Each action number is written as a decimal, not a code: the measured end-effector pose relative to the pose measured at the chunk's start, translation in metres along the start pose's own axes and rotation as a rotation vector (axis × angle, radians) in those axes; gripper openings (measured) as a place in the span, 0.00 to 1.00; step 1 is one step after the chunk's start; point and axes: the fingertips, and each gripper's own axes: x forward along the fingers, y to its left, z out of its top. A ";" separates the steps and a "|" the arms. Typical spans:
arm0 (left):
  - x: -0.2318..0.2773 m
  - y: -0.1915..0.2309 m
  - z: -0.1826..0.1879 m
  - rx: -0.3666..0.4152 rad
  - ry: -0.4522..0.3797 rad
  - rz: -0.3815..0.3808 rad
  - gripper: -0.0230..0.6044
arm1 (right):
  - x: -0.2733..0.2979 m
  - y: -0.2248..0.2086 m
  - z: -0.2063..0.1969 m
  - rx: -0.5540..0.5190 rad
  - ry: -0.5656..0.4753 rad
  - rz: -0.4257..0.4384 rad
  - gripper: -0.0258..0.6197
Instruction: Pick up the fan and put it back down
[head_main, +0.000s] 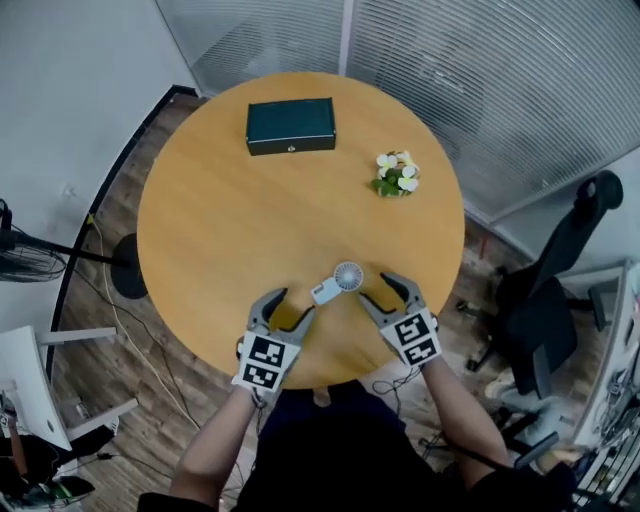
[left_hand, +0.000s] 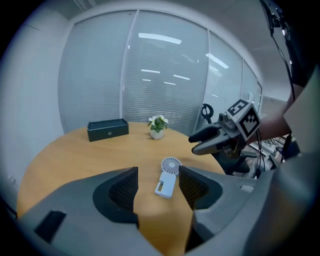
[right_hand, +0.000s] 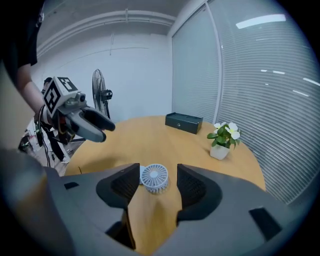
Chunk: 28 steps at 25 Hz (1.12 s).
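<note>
Both gaping wide, grey left gripper (head_main: 292, 305) and right gripper (head_main: 378, 290) flank the small white handheld fan (head_main: 340, 282); reach step, clamp it next.

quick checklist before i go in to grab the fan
1. Fan lying flat on the table, near the person's edge: ok.
2. Left gripper jaws apart, nothing pressed between them: ok.
3. Right gripper jaws apart, the fan's round head just ahead of them: ok.
4. Jaws around the fan: not ok; both grippers stop short of it, one on each side.
5. Space around the fan free: ok; the dark box and the potted plant stand far across the table.
6. Whether the fan's blades are spinning: cannot tell.
</note>
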 end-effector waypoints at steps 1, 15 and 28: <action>0.012 -0.005 -0.003 0.020 0.019 -0.022 0.44 | -0.004 -0.003 -0.001 0.014 -0.005 -0.012 0.41; 0.136 -0.046 -0.053 0.206 0.253 -0.176 0.44 | -0.061 -0.040 -0.051 0.220 0.013 -0.151 0.40; 0.165 -0.051 -0.065 0.247 0.312 -0.196 0.44 | -0.074 -0.055 -0.075 0.273 0.026 -0.149 0.38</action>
